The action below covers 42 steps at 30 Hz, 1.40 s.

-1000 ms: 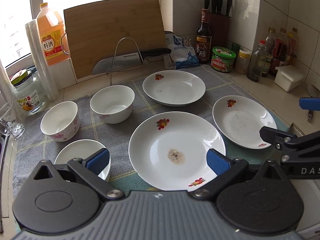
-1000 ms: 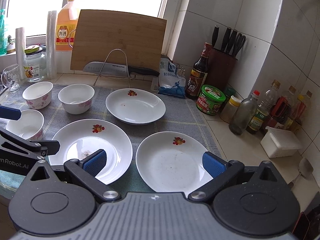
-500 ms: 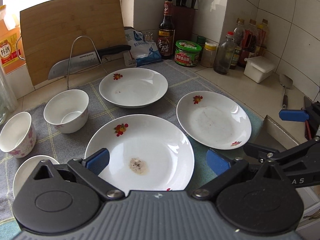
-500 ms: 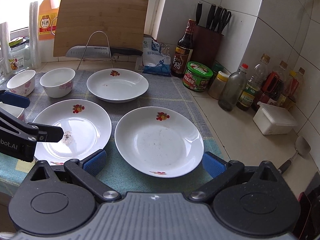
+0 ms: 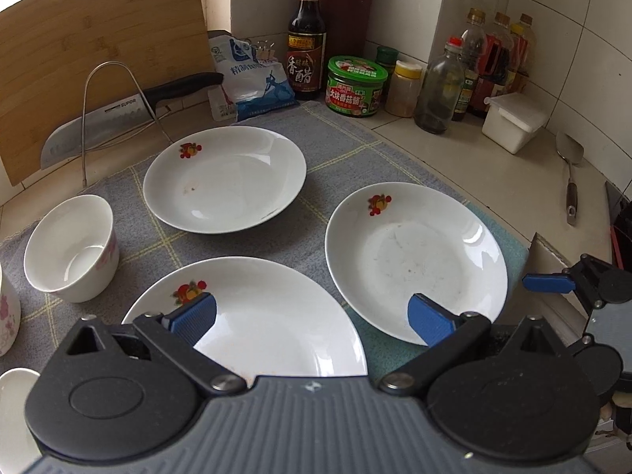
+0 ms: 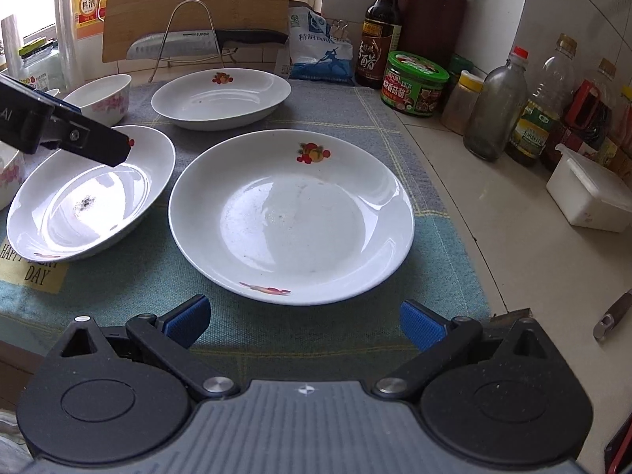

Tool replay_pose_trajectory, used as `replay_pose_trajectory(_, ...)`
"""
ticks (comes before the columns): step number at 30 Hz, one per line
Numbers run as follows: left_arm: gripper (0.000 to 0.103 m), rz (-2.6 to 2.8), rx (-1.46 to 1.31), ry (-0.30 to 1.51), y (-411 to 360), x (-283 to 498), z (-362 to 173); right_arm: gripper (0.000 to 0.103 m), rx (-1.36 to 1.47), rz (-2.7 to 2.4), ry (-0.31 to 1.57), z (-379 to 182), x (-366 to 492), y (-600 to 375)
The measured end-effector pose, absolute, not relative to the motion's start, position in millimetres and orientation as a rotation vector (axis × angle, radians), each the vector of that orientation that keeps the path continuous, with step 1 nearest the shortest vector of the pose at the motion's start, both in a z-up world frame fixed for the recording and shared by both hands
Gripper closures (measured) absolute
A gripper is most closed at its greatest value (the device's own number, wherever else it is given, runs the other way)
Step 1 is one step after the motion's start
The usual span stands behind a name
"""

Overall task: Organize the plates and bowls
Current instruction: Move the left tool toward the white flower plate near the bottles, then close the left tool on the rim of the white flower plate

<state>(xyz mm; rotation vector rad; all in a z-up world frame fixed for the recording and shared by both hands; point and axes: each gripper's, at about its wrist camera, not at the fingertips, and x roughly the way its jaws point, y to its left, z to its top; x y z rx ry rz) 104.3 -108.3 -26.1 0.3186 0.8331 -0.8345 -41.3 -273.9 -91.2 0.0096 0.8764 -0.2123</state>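
Note:
Three white flower-print plates lie on a grey-green cloth. My left gripper (image 5: 312, 316) is open, low over the near plate (image 5: 268, 335), which carries a dark stain (image 6: 85, 203). My right gripper (image 6: 304, 322) is open just short of the front rim of the right plate (image 6: 292, 213), with nothing between its fingers. The far plate (image 5: 225, 179) sits behind both. A white bowl (image 5: 71, 252) stands to the left, with a second pink-flowered bowl (image 5: 6, 324) at the frame edge. One right gripper finger (image 5: 549, 282) shows beside the right plate.
A cutting board (image 5: 98, 47) and a knife (image 5: 118, 114) on a wire rack stand at the back. A vinegar bottle (image 5: 306, 35), green-lidded jar (image 5: 355, 87), several bottles (image 6: 495, 106) and a white box (image 6: 588, 193) line the right wall. A spatula (image 5: 570, 170) lies on the counter.
Both grippers have moved forward and lower toward the plates. The left view has swung right, so the bowls slid toward the left edge. Both stay open.

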Motion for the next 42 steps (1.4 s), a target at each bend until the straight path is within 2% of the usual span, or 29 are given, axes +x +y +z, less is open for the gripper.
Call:
replay_pose_trajectory(7, 0.001, -0.88, 0.386, 0.868, -153.6, 120.7, -37.0, 0.0, 0.02, -0.114, 0.885, -110.7, -28.4, -302.3)
replay_pose_trajectory(17, 0.004, -0.963, 0.476, 0.914, -199.8, 140.3, -51.4, 0.0, -0.023, 0.031, 0.803, -117.2, -29.9, -315.1)
replay_pose_trajectory(27, 0.024, -1.046, 0.526, 1.018, -226.8, 157.0, -67.9, 0.0, -0.058, 0.12, 0.715, -123.3, -34.2, -325.1)
replay_pose_trajectory(42, 0.032, -1.097, 0.513, 1.065, -244.7, 170.2, -72.1, 0.0, -0.077, 0.153, 0.744, -121.1, -25.8, -322.6)
